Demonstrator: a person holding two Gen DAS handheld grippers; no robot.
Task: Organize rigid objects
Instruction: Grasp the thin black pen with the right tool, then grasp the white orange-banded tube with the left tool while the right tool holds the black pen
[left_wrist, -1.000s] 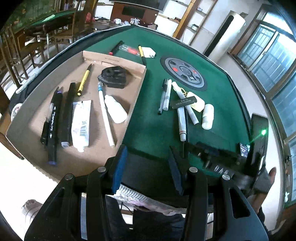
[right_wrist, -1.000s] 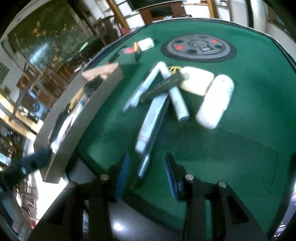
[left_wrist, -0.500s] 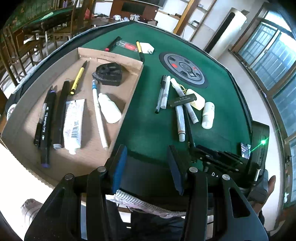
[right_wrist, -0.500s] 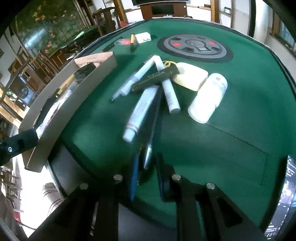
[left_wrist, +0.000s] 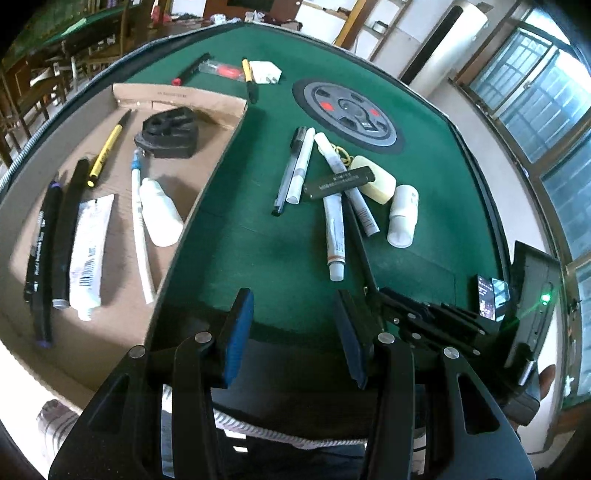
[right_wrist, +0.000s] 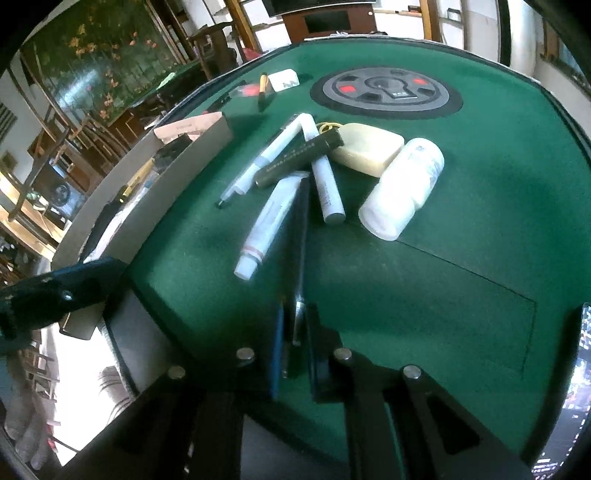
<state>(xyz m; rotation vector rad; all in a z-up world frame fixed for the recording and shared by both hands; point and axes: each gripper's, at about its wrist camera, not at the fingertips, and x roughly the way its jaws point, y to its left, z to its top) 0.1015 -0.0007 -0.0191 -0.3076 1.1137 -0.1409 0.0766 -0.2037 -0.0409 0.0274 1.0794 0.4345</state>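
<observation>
- Done: cardboard tray (left_wrist: 44, 122) at my nine o'clock holds pens, tubes, a bottle.
- Left: cluster at twelve on the worktop (left_wrist: 258, 236).
- My right gripper (right_wrist: 295, 328) is closing its fingers on the black pen (right_wrist: 301, 236); my left gripper (left_wrist: 291, 325) gapes empty.

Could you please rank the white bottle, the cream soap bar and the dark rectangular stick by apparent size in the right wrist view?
1. white bottle, clearly largest, though also nearest the camera.
2. cream soap bar and dark rectangular stick: too similar to rank.

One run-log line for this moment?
right tool: closing on black pen | left tool: open, empty | cardboard tray: partly filled
</observation>
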